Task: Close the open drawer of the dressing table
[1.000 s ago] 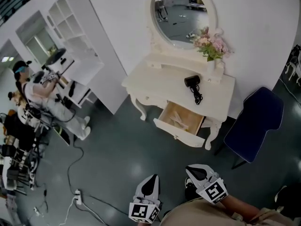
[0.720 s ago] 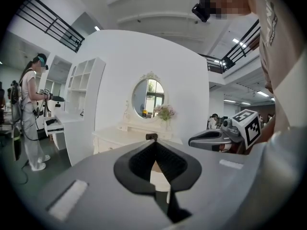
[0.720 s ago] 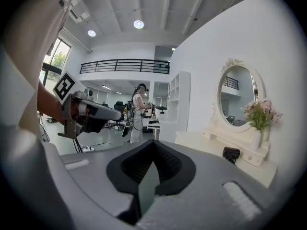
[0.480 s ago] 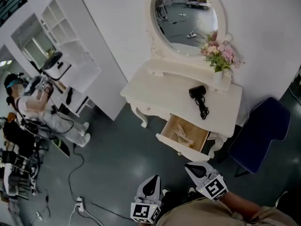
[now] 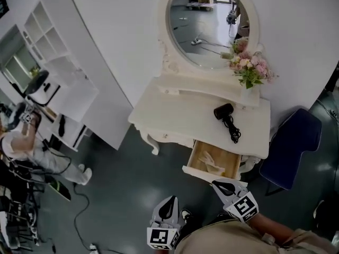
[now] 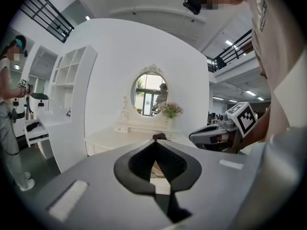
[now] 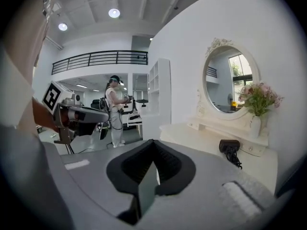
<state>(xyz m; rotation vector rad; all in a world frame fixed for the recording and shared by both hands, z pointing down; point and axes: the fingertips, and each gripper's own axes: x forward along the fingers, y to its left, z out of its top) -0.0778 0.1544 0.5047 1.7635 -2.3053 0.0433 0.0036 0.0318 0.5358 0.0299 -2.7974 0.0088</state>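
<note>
The white dressing table [image 5: 175,115] stands against the wall, and its wooden drawer [image 5: 214,160] on the right side is pulled out, with pale items lying inside. My right gripper [image 5: 220,184] is shut and empty, its tips just in front of the drawer's white front edge [image 5: 206,174]. My left gripper [image 5: 169,202] hangs lower and to the left over the floor, also shut with nothing held. In the left gripper view the shut jaws of the left gripper [image 6: 154,145] point at the table [image 6: 120,138]. In the right gripper view the right gripper [image 7: 153,143] faces the table top [image 7: 201,138].
A black hair dryer [image 5: 225,111] with its cord lies on the table top, beside a vase of pink flowers [image 5: 249,70] under the oval mirror [image 5: 209,23]. A dark blue chair [image 5: 288,147] stands right of the table. A white shelf unit [image 5: 58,67] and a person [image 5: 21,142] are at the left.
The view has moved nearer to the dressing table, which now sits more squarely ahead. My right gripper's tips have come close to the drawer front. Both grippers stay shut.
</note>
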